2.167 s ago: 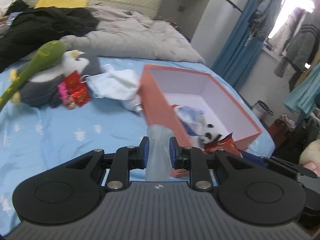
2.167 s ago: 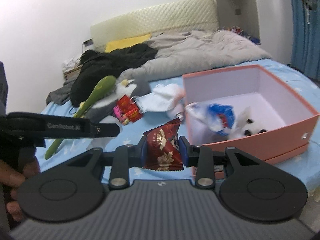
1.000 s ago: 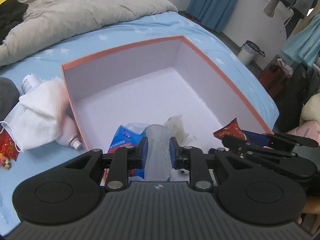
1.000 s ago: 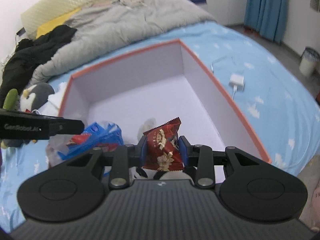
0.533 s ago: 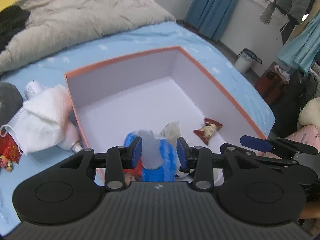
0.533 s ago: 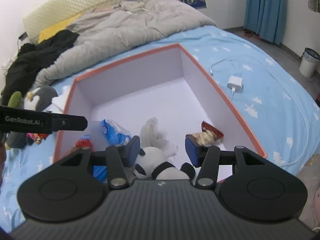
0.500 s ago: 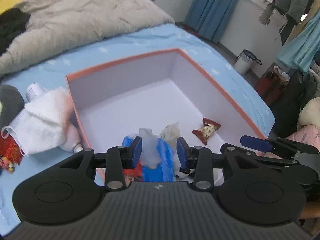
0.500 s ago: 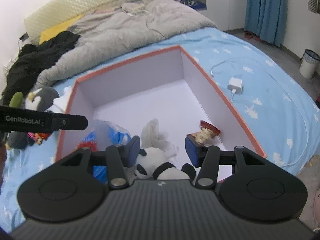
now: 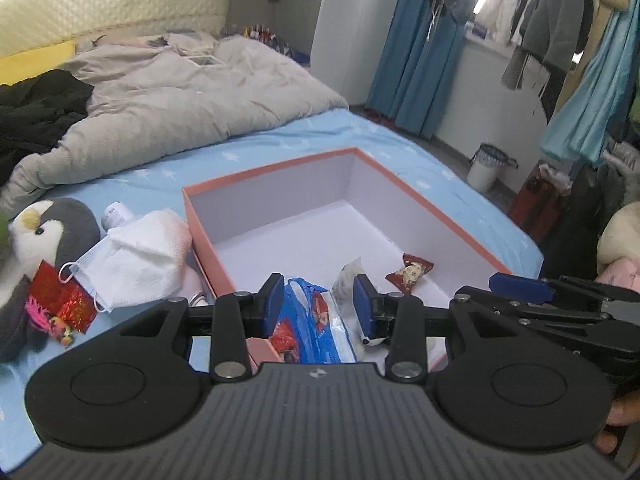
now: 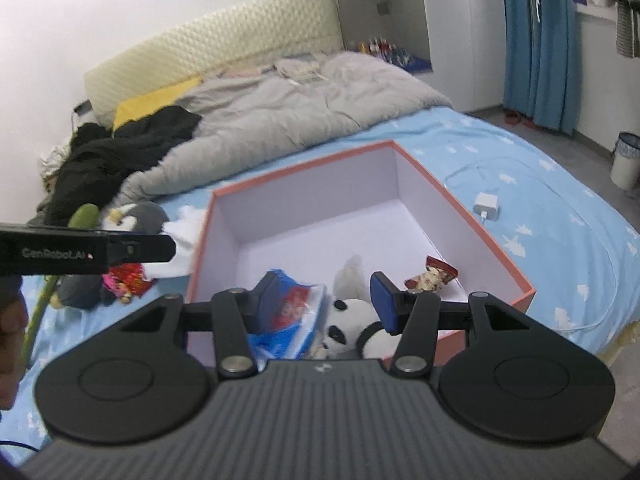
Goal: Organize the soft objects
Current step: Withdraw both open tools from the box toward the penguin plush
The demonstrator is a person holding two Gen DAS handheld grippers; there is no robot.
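An orange box (image 9: 272,168) with a white inside lies on the blue bed sheet. In it are a blue plastic bag (image 9: 308,320), a red snack packet (image 9: 410,272), a crumpled pale wrapper (image 9: 348,276) and a panda toy (image 10: 348,324). My left gripper (image 9: 318,302) hangs open above the box's near left corner, with nothing between its fingers. My right gripper (image 10: 324,300) is open too, above the near edge of the box (image 10: 300,168), and empty. The snack packet (image 10: 432,278) lies just beyond its right finger.
Left of the box are a penguin plush (image 9: 52,236), a white cloth with a face mask (image 9: 144,260), a shiny red packet (image 9: 60,304) and a white bottle (image 9: 116,216). A grey duvet (image 10: 280,120) and black clothes (image 10: 120,148) cover the far bed. A white charger (image 10: 486,204) lies to the right.
Both grippers opened and let go: the pale wrapper and the red snack packet now lie in the box. Both have since pulled back and up from it.
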